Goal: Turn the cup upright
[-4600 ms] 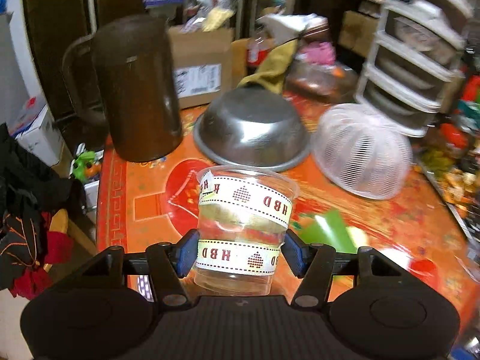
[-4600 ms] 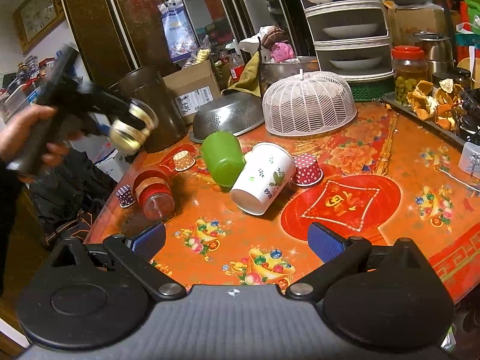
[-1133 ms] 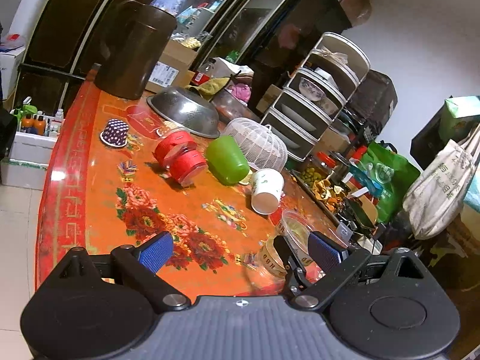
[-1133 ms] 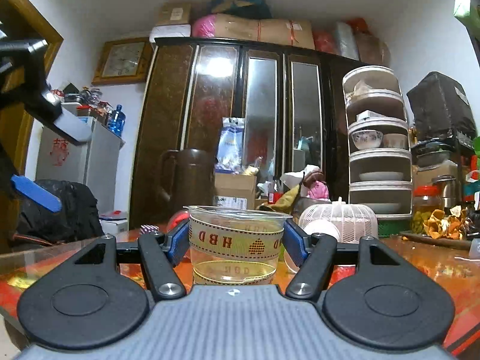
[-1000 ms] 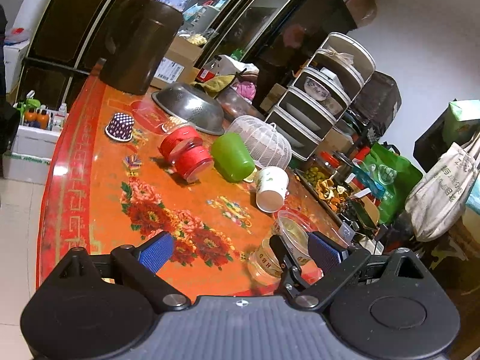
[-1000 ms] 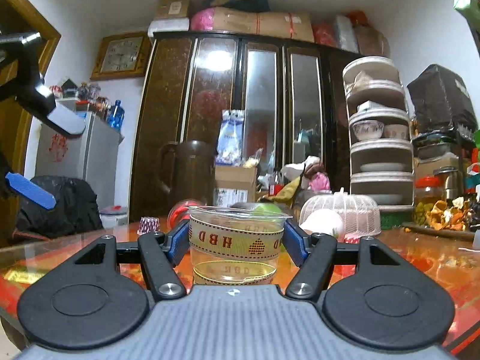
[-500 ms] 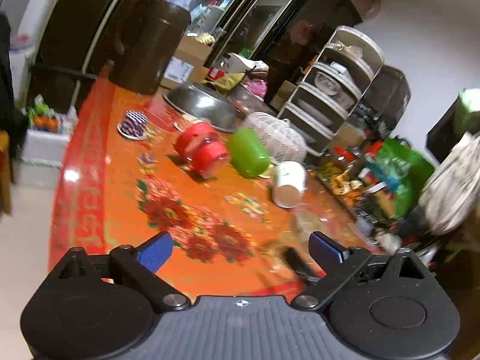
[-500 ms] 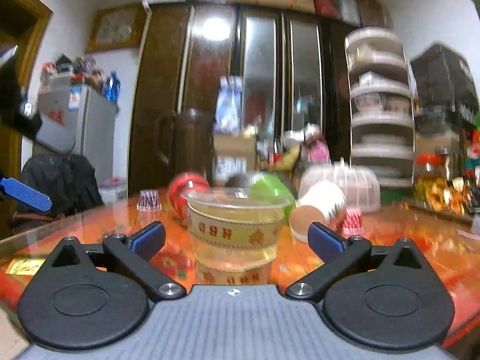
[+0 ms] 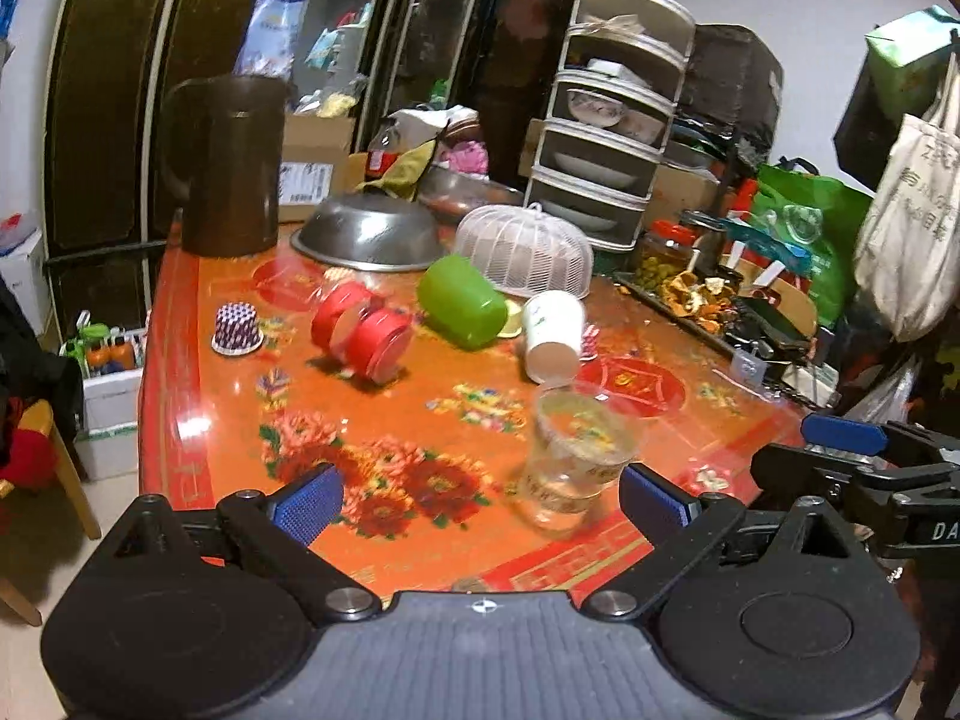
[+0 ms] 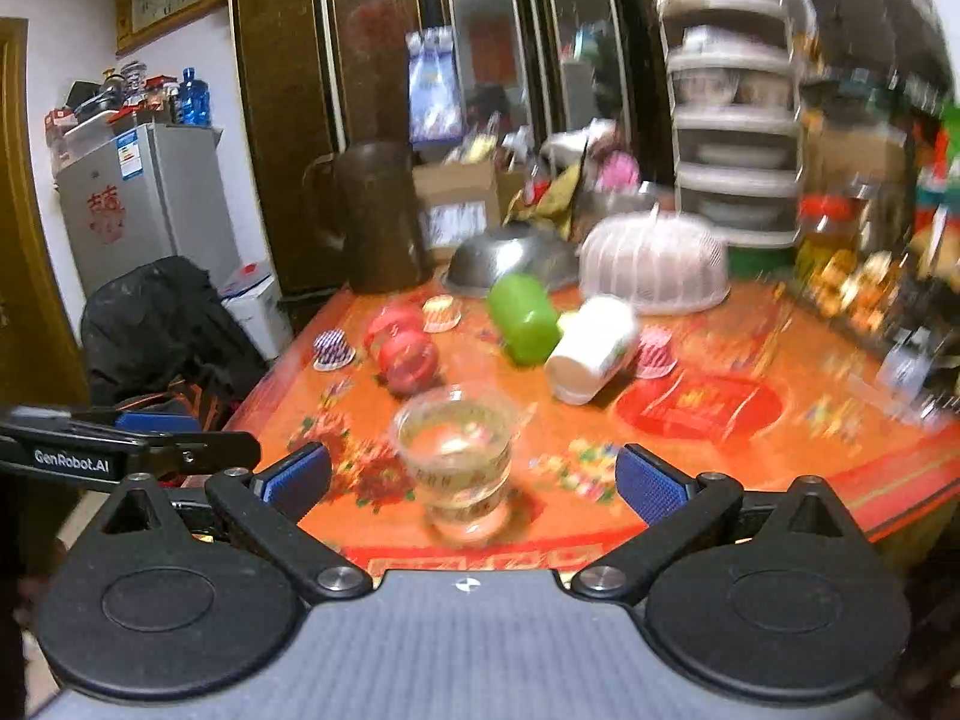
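Note:
A clear plastic cup with a patterned band [image 9: 576, 456] stands upright near the front edge of the orange table [image 9: 372, 408]; it also shows in the right wrist view [image 10: 459, 459]. My right gripper [image 10: 474, 477] is open, its blue pads apart on either side of the cup and drawn back above it. My left gripper [image 9: 480, 495] is open and empty, to the left of the cup. A red cup [image 9: 366, 336], a green cup [image 9: 462, 303] and a white paper cup [image 9: 552, 336] lie on their sides further back.
A dark jug [image 9: 231, 165], an upturned steel bowl [image 9: 369, 240] and a white mesh food cover [image 9: 522, 252] stand at the back. Small cupcake liners [image 9: 237, 330] sit on the table. A tiered rack [image 9: 618, 114] and clutter line the right side.
My right gripper opened, let go of the clear cup on the table and pulled back and up. My left gripper swung to face the table.

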Available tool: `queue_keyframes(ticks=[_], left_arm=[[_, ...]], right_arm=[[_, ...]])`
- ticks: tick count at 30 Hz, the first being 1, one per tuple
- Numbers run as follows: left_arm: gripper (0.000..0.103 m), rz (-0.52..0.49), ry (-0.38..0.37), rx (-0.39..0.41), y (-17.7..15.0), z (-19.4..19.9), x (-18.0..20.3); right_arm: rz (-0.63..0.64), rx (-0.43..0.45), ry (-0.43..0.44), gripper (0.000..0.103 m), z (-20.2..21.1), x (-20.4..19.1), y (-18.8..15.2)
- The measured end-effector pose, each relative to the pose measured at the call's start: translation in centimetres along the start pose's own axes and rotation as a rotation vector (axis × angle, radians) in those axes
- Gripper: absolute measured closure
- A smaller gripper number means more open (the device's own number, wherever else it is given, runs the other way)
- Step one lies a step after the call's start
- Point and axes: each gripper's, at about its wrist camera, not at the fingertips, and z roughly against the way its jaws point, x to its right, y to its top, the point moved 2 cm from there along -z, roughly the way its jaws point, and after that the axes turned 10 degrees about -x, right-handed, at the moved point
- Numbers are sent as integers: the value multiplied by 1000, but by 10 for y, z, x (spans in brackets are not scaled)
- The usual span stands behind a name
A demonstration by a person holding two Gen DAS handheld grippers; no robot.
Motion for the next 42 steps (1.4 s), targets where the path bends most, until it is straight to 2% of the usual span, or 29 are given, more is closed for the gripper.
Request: queue_keyframes(ticks=[6,10,19,24,42], left_arm=[[3,-67,10,12,16,22,19],[3,-73,16,9,22,28,23],[3,-89,19,-28,22,20,29],[3,-86,60,-44,21,16,28],[3,-89,100,-53,16,7,28]], right_arm=[[-41,-38,5,1,1,7,10],[-38,-49,6,1,-6,5,11],[-27,-47,22,1,2,3,11],[-41,-48,34,1,1,6,10],[-62,-63,65,1,0,8,7]])
